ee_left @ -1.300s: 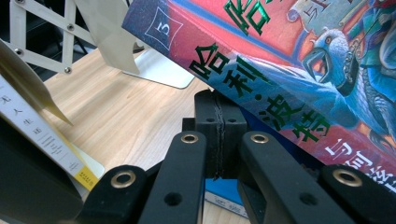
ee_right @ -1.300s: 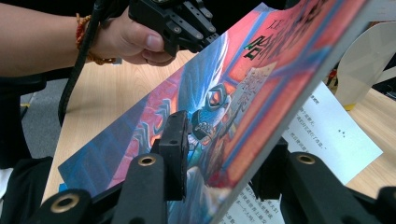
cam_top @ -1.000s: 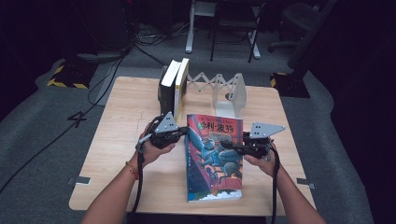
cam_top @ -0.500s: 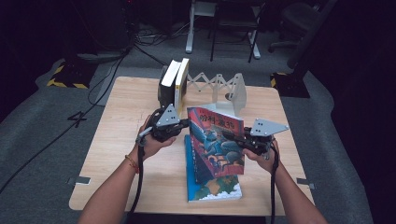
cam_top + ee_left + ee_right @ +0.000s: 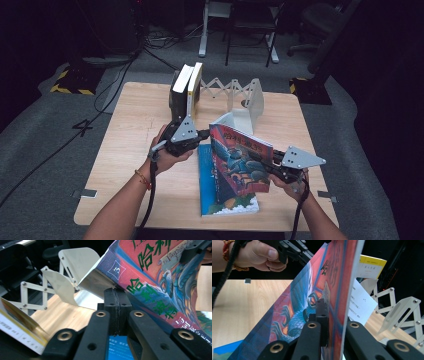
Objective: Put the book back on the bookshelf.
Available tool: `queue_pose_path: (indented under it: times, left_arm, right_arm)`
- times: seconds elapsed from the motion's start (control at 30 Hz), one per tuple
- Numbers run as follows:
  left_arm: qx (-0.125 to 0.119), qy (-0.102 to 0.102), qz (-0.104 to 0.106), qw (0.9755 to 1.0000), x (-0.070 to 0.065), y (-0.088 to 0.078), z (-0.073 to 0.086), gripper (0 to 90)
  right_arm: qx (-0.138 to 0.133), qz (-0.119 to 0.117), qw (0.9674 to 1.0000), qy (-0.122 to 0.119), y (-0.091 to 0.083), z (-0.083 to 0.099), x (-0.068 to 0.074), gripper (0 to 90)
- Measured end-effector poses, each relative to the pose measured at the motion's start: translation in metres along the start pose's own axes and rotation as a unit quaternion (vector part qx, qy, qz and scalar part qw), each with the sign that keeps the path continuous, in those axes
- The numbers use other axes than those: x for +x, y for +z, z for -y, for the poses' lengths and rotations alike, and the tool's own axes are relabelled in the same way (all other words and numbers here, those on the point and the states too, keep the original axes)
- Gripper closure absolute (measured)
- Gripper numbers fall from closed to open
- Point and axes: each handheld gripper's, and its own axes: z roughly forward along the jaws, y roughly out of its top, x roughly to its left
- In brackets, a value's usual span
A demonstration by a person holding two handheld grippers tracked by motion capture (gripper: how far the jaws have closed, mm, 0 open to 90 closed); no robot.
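Observation:
A thick book with a red and blue illustrated cover [image 5: 240,162] stands tilted above the table, its top edge raised toward the back. My right gripper [image 5: 256,160] is shut on the book's right edge, with the cover [image 5: 312,297] between its jaws [image 5: 329,305]. My left gripper [image 5: 202,134] is shut with nothing between its fingers. Its tip [image 5: 117,291] presses against the lower edge of the book's spine [image 5: 140,285] near the top left corner. A second book with a blue cover [image 5: 227,202] lies flat on the table under the tilted one.
A white accordion book rack [image 5: 235,92] stands at the back of the wooden table [image 5: 130,135], one metal end plate [image 5: 75,262] close behind the tilted book. Two upright books [image 5: 186,90] lean at the rack's left end. Dark floor, cables and chairs surround the table.
The red and blue book has been tipped up from lying flat on the lower book to a steep tilt. Both grippers rose with it and moved slightly right.

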Motion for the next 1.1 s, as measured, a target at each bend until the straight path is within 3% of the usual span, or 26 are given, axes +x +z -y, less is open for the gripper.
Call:
queue_pose_path:
  times: [0.03, 0.1, 0.2, 0.23, 0.27, 0.33, 0.37, 0.5, 0.57, 0.6, 0.63, 0.7, 0.77, 0.9, 0.97, 1.1]
  left_arm:
    - [0.002, 0.0, -0.004, 1.0, -0.001, -0.001, 0.001, 85.7]
    - [0.006, -0.02, -0.01, 0.9997, -0.002, -0.003, 0.007, 76.6]
    - [-0.007, -0.058, 0.001, 0.9983, -0.008, -0.013, 0.022, 68.0]
    - [-0.007, -0.058, 0.001, 0.9983, -0.008, -0.013, 0.022, 64.5]
    - [-0.006, -0.082, 0.032, 0.9961, -0.016, -0.016, 0.031, 61.4]
    - [0.009, -0.091, 0.055, 0.9943, -0.03, -0.013, 0.038, 55.5]
    - [0.014, -0.104, 0.08, 0.9913, -0.036, -0.01, 0.041, 49.8]
    - [0.053, -0.134, 0.115, 0.983, -0.058, 0.01, 0.048, 38.9]
    - [0.066, -0.162, 0.132, 0.9757, -0.064, 0.023, 0.052, 36.9]
    - [0.073, -0.177, 0.128, 0.9731, -0.065, 0.028, 0.054, 33.3]
    - [0.073, -0.186, 0.123, 0.9721, -0.064, 0.032, 0.055, 31.4]
    - [0.06, -0.216, 0.113, 0.9679, -0.061, 0.035, 0.056, 24.2]
    - [0.056, -0.224, 0.11, 0.9666, -0.058, 0.037, 0.056, 26.4]
    - [0.056, -0.212, 0.116, 0.9686, -0.058, 0.047, 0.054, 30.5]
    - [0.048, -0.225, 0.112, 0.9667, -0.054, 0.052, 0.053, 32.3]
    - [0.026, -0.229, 0.119, 0.9658, -0.048, 0.056, 0.055, 40.9]
  right_arm:
    - [-0.001, 0.002, 1.0, 0.001, -0.001, 0.001, 0.001, 87.5]
    - [0.002, 0.003, 1.0, 0.0, -0.001, 0.002, 0.001, 87.4]
    - [0.011, 0.005, 0.9999, 0.0, 0.003, 0.003, 0.002, 87.5]
    - [0.014, 0.005, 0.9999, 0.004, 0.004, 0.003, 0.001, 87.4]
    - [0.015, 0.005, 0.9999, 0.003, 0.006, 0.003, 0.0, 87.5]
    - [0.02, 0.007, 0.9998, 0.002, 0.008, 0.004, -0.001, 87.4]
    - [0.023, 0.006, 0.9997, 0.004, 0.009, 0.004, -0.001, 87.5]
    - [0.034, 0.001, 0.9994, 0.002, 0.013, 0.005, -0.002, 87.4]
    - [0.037, -0.001, 0.9993, 0.004, 0.015, 0.005, -0.003, 87.4]
    - [0.037, -0.001, 0.9993, 0.004, 0.015, 0.005, -0.003, 87.4]
    - [0.037, -0.001, 0.9993, 0.005, 0.015, 0.005, -0.003, 87.4]
    - [0.038, 0.001, 0.9993, 0.005, 0.015, 0.005, -0.004, 87.4]
    - [0.036, 0.002, 0.9993, 0.008, 0.015, 0.006, -0.005, 87.4]
    - [0.038, -0.002, 0.9993, 0.006, 0.015, 0.006, -0.004, 87.3]
    - [0.039, -0.002, 0.9992, 0.002, 0.016, 0.006, -0.003, 87.3]
    - [0.038, 0.003, 0.9993, 0.001, 0.016, 0.005, -0.004, 87.2]
